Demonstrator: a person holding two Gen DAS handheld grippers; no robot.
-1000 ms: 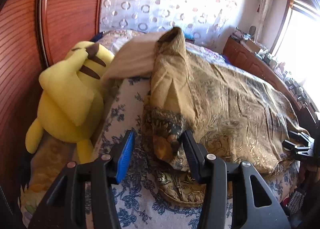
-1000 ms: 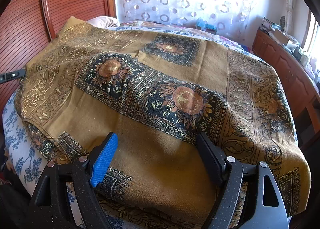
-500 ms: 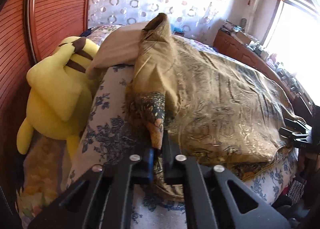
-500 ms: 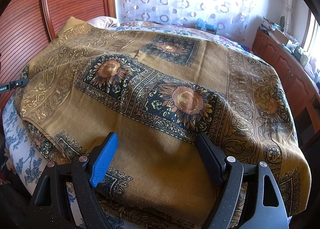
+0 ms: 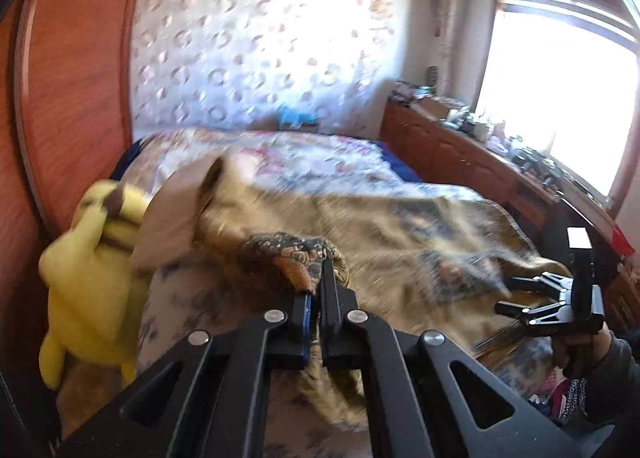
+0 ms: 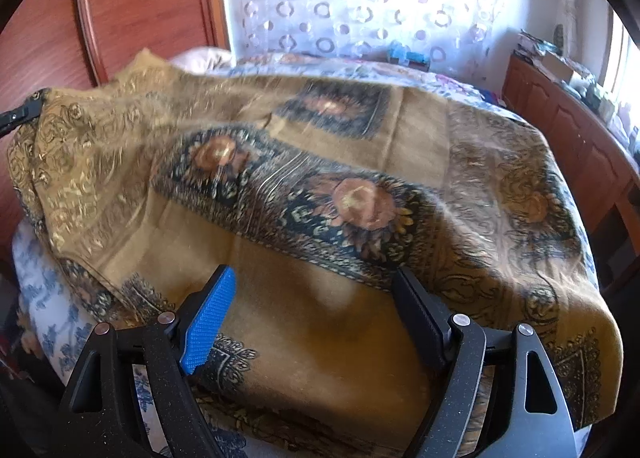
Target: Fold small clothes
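Left tongs (image 5: 314, 282) clamped on scarf (image 6: 320, 186) corner, now lifted; right tongs (image 6: 316, 298) unchanged, apart.

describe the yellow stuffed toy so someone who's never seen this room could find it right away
Start at the tall reddish wooden headboard, then look down to the bed's left edge. The yellow plush toy slumps there beside a beige pillow: the only bright yellow thing, with dark brown stripes.

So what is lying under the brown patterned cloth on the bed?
Under the brown patterned cloth a blue floral bedsheet shows at the near left edge and beyond its far edge. A beige pillow lies under its far corner. The middle is covered, so nothing else can be seen.
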